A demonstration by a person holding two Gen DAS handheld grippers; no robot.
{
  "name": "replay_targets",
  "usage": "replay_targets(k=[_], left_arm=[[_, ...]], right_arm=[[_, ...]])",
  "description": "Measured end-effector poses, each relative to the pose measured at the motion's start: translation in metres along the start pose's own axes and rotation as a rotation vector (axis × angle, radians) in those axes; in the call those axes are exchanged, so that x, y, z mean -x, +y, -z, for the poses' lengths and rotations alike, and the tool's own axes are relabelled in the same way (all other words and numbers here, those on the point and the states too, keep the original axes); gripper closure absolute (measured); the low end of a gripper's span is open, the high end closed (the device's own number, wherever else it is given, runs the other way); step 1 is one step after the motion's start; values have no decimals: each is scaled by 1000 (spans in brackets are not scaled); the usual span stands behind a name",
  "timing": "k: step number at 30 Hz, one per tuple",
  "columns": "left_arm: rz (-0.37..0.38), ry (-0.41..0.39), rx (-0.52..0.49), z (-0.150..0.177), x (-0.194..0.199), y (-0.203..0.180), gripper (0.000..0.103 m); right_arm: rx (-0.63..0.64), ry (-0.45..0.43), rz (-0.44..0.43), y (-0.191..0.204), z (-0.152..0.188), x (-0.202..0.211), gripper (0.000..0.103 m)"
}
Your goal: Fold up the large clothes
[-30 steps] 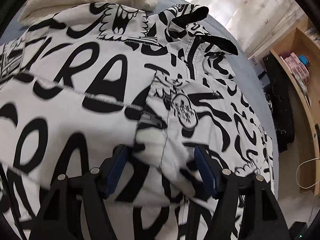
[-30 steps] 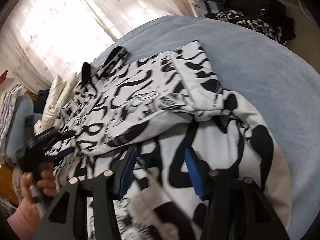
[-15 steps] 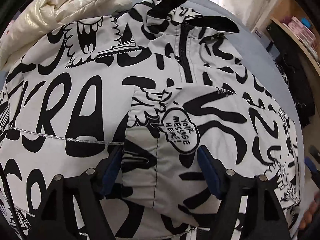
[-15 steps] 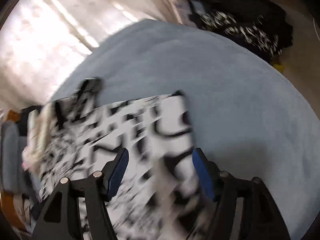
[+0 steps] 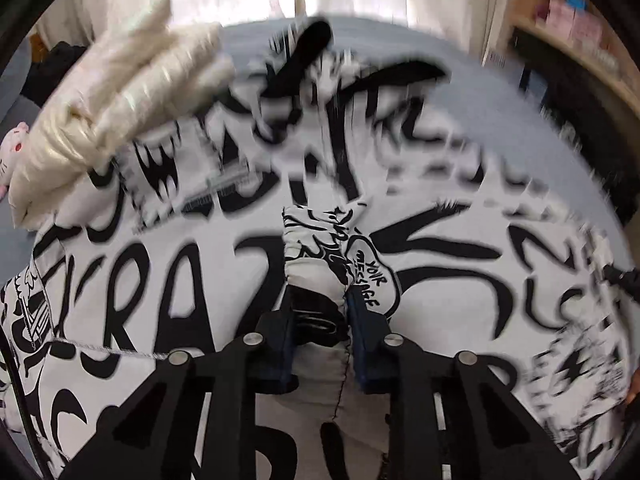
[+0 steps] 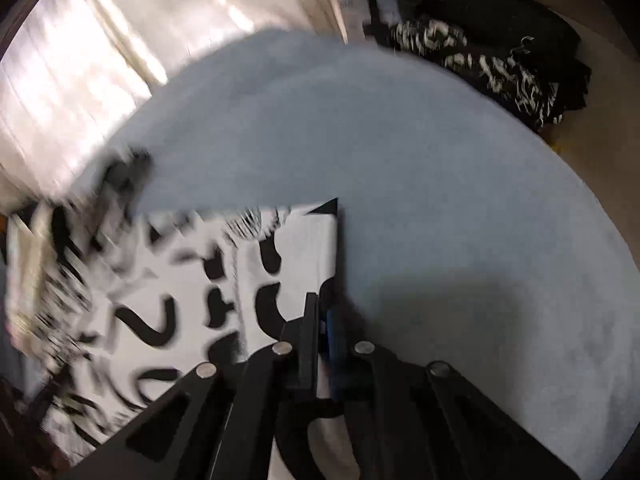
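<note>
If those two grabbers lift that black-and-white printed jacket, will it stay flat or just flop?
Probably flop: the jacket already bunches into a ridge where the left gripper pinches it. It looks fairly thick, so likely somewhat heavy. The right gripper grips only its edge, so the middle would likely sag between them.

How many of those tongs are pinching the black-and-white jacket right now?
2. The left tongs pinch a bunched fold mid-jacket; the right tongs clamp its edge beside the blue bedcover.

Left gripper [image 5: 320,300] and right gripper [image 6: 322,312], fingers just closed, pinching cloth.
</note>
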State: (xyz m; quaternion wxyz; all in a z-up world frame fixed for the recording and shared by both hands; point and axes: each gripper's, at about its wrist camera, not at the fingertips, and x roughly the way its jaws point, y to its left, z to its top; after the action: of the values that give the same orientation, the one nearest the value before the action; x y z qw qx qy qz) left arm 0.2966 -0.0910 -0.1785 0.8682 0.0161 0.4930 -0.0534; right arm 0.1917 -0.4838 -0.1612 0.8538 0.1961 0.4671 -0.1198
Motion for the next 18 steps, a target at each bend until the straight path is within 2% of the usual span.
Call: replay_targets(k=[1,4,5,6,9,10,12,14,16,17,18], left_arm=[[-3,23,-4,3,-7,0,76],[-8,2,4,10,0,5,58],[4,8,9,11,2,8,48],[11,14,14,11,4,11,45],[-23,-16,6,13,18,17,44],[-30,-40,5,15,25,19,44],[-28,-79,0,20,39,21,44],[11,-98,5,27,53,19,45],[70,-47,29,26,54,10,58],[101,-25,36,26,53,6,69],[126,-11,39,30,53,1,71]], right_arm=[[16,8,17,1,1,-2,99],[18,4,61,3,1,14,90],[22,-8,68,5,2,22,90],[31,-43,78,8,5,35,90],[46,-119,88,24,16,65,90],[45,-132,68,29,22,74,90],[42,-121,0,41,35,84,90],[51,-88,-58,56,47,87,88],[94,-40,-109,80,60,82,81],[122,-14,-140,93,68,79,77],[160,9,-163,109,78,75,76]])
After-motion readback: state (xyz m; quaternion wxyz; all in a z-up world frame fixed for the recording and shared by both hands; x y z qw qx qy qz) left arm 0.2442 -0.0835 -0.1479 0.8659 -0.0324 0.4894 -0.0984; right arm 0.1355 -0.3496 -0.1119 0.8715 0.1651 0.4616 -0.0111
